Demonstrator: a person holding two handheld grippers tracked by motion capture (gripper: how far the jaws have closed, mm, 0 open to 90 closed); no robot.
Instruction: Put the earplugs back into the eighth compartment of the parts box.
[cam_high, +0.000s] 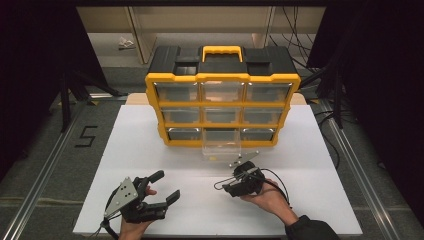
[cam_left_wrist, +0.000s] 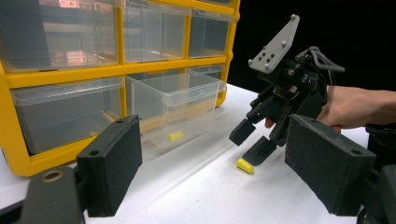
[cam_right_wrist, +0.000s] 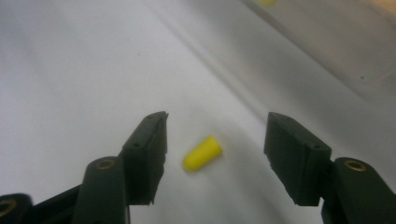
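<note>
A floor mark reading "5" (cam_high: 86, 136) lies left of the yellow organizer (cam_high: 222, 95), before whose pulled-out drawer (cam_left_wrist: 175, 109) the right gripper (cam_right_wrist: 212, 140), jaws spread, straddles a yellow earplug (cam_right_wrist: 202, 153); the left gripper (cam_high: 159, 192) rests released.

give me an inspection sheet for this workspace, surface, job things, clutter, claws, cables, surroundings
surface: white tabletop, bare apart from the items below
job's things: yellow and black drawer organizer at the back; its clear bottom middle drawer is pulled out with a yellow earplug inside; a second yellow earplug lies loose on the table
clutter: nothing seen
grippers: left claw open, hovering at front left, holding nothing; right claw open, jaws either side of the loose earplug, not touching it
cables: one trails from the right claw; more hang at back right
surroundings: black curtains, tripod legs, floor marked 5
</note>
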